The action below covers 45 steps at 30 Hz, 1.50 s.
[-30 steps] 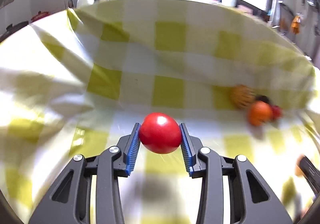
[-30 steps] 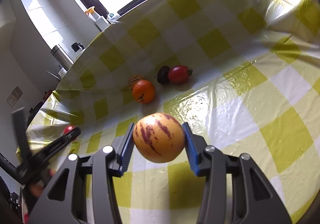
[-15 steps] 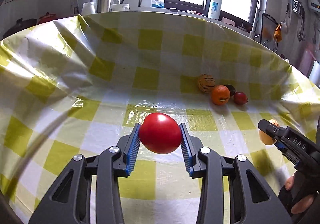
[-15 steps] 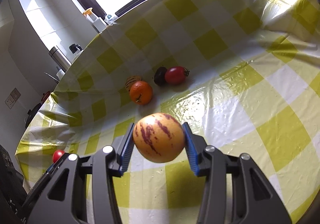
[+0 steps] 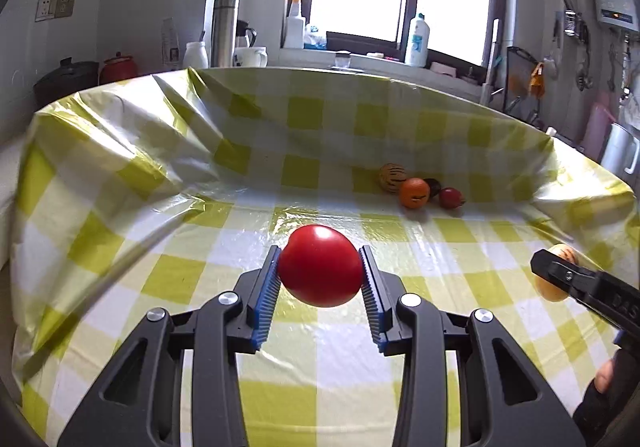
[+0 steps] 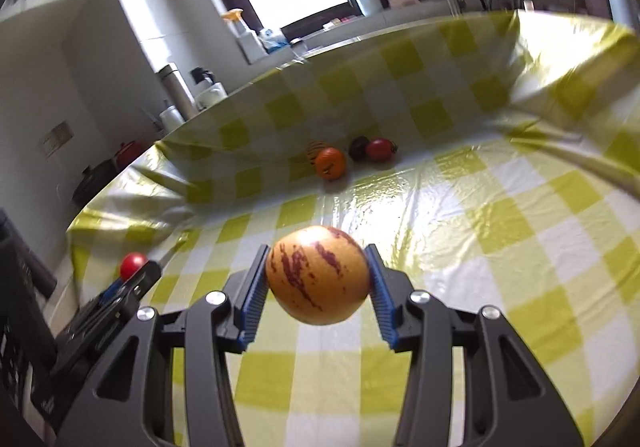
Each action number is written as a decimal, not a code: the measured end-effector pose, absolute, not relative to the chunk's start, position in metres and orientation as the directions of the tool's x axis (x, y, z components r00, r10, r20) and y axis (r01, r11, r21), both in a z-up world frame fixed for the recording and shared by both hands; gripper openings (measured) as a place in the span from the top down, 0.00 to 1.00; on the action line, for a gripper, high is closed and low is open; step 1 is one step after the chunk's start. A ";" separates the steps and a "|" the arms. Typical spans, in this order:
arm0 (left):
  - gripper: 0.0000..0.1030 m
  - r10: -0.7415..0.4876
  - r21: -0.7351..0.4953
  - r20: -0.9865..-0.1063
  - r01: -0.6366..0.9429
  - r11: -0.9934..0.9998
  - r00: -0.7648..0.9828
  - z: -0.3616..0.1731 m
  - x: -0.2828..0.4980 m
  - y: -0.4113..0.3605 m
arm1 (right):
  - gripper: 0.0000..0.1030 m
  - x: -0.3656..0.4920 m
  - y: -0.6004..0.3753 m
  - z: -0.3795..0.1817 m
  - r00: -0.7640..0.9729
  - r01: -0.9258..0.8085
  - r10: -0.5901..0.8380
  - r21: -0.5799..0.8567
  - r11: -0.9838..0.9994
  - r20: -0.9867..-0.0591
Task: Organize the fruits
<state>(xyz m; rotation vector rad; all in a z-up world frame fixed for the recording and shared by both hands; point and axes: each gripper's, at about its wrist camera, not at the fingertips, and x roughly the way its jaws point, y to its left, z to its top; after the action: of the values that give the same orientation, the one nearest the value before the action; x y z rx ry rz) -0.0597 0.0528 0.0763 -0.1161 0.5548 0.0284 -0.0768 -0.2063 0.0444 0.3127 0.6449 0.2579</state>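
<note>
The tabletop, covered in a glossy yellow-and-white checked plastic cloth (image 5: 192,279), fills the lower and middle frame of both wrist views, its far edge rising like a wall below the window. The left tool (image 5: 320,279) sits at lower centre of the left wrist view, its blue-padded fingers clamped on a smooth round red tomato (image 5: 320,265) held above the cloth. The right tool (image 6: 318,283), at lower centre of the right wrist view, grips a round yellow fruit with purple streaks (image 6: 318,275) the same way. Against the raised far edge, right of centre in the left view, lies a close group: a striped yellow-brown fruit (image 5: 393,177), an orange (image 5: 415,192) in front of it, a small dark fruit (image 5: 433,186) and a small red tomato (image 5: 451,197).
</note>
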 end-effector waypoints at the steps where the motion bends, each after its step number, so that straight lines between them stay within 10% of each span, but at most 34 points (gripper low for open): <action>1: 0.64 -0.021 -0.102 -0.523 -0.038 0.994 0.852 0.078 -0.069 0.048 | 0.54 -0.092 -0.209 0.048 0.776 -0.152 0.329 0.346 0.926 -0.539; 45: 0.64 -0.464 0.190 -0.694 0.761 0.620 0.551 0.040 -0.284 -0.274 | 0.54 -0.422 -0.487 -0.030 0.727 0.278 -0.017 0.271 0.922 -0.686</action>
<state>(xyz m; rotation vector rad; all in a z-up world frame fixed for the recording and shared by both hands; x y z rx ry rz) -0.2838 -0.2743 0.0400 0.5121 0.6457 -0.7630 -0.4216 -0.4871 -0.0300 0.3726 0.7430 -0.1664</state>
